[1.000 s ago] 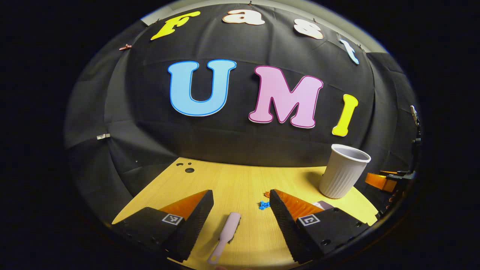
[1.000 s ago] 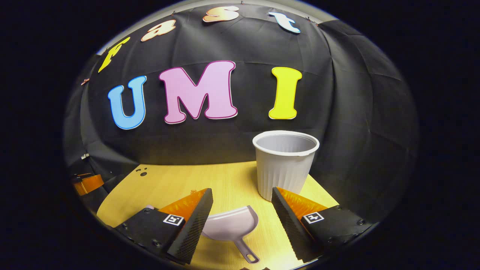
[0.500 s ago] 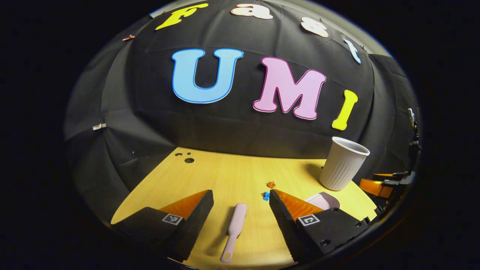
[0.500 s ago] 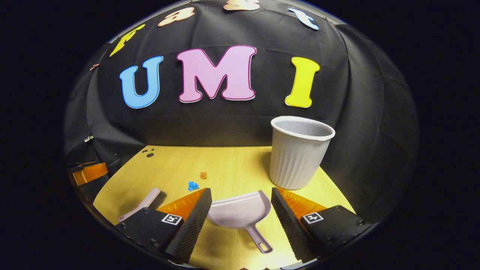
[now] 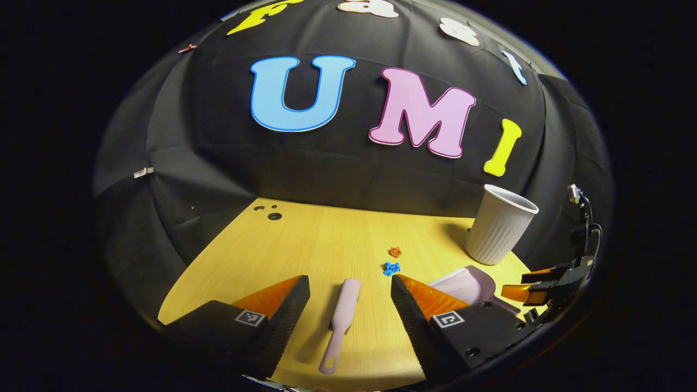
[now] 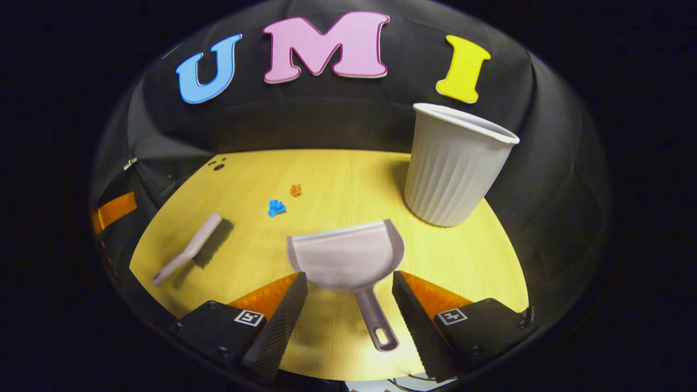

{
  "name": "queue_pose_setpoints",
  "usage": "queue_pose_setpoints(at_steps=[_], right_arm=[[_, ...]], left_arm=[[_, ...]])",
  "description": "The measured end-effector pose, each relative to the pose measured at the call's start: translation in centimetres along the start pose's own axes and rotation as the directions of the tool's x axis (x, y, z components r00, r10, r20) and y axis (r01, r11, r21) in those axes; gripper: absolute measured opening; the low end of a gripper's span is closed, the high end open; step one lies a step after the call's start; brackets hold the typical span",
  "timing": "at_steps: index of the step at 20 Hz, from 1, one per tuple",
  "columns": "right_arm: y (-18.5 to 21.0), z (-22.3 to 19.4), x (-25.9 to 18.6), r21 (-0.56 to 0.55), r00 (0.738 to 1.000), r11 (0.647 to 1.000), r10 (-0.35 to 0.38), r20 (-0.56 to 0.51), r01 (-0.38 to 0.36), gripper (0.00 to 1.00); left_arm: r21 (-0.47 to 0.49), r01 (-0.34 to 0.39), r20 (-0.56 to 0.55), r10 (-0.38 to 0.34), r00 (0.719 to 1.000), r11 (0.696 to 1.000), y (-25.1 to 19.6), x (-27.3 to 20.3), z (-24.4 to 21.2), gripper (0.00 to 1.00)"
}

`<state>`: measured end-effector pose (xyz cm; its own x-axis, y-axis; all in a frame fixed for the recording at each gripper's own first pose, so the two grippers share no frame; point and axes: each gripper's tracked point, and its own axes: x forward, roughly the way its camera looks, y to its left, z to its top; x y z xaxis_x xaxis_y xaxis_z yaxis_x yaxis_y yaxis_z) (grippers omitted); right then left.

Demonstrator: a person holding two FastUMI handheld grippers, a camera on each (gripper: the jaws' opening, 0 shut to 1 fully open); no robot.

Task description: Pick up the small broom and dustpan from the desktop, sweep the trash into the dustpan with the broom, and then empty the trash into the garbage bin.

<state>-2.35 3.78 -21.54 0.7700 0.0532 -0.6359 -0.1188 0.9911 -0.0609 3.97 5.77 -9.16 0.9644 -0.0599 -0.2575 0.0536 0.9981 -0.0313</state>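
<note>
The desk (image 6: 479,261) of pale wood carries everything, with the black cloth wall behind it. Largest on it is the bin (image 6: 454,163), a ribbed white cup standing upright at the far right; in the left gripper view it (image 5: 500,224) sits beyond the dustpan. The dustpan (image 6: 348,261) lies flat just in front of the bin, mouth toward the wall, its handle running back between the fingers of the right gripper (image 6: 349,286) — jaws wide apart, touching nothing. The left gripper view catches only the pan's edge (image 5: 463,283) behind its own right finger, with the other gripper (image 5: 550,280) at the far right. The broom (image 5: 342,321) lies lengthwise between the fingers of the left gripper (image 5: 350,288), whose jaws are also spread and clear of it; the right gripper view shows it (image 6: 190,247) well left of the dustpan, bristles casting a shadow. Two bits of trash — a blue scrap (image 6: 276,207) and an orange scrap (image 6: 295,190) — lie near each other between broom and bin, nothing covering them.
</note>
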Motion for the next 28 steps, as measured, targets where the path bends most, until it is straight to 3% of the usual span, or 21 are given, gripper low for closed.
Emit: queue_pose_setpoints(at_steps=[6,11,19,20,23,24,26,28], right_arm=[[-1.6,-4.3,4.0,-0.04,0.987,0.999,-0.006,-0.161,0.0,0.98],[-2.7,-7.2,7.2,-0.04,0.957,0.999,-0.005,-0.29,-0.007,0.99],[-2.2,-8.4,9.6,0.004,0.921,0.999,0.037,-0.389,-0.038,0.98],[-2.2,-8.4,9.9,0.002,0.922,0.999,0.037,-0.386,-0.04,0.92],[-2.0,-8.2,9.6,0.0,0.918,0.999,0.044,-0.393,-0.048,0.87],[-1.9,-8.3,9.9,-0.006,0.917,0.999,0.045,-0.397,-0.051,0.78],[-1.8,-8.2,10.1,-0.003,0.914,0.999,0.046,-0.403,-0.052,0.4],[-1.6,-8.3,10.0,-0.018,0.91,0.997,0.056,-0.411,-0.07,0.43]], left_arm=[[-0.034,-0.041,-0.096,0.037,0.995,0.999,0.6,0.9,-2.4,0.95],[-0.059,-0.074,-0.182,0.062,0.981,0.996,1.4,1.6,-4.6,0.96],[-0.015,-0.087,-0.305,0.078,0.949,0.996,2.1,3.4,-8.1,0.95],[-0.006,-0.077,-0.321,0.071,0.944,0.997,2.0,3.7,-8.7,0.96],[0.023,-0.028,-0.381,0.035,0.924,0.999,1.6,5.0,-10.7,0.96],[0.032,-0.012,-0.404,0.023,0.914,0.999,1.6,5.6,-11.4,0.96],[0.048,0.015,-0.467,0.009,0.884,0.999,1.7,6.0,-13.4,0.96],[0.057,0.034,-0.522,0.001,0.853,0.998,1.8,6.8,-14.8,0.96]])
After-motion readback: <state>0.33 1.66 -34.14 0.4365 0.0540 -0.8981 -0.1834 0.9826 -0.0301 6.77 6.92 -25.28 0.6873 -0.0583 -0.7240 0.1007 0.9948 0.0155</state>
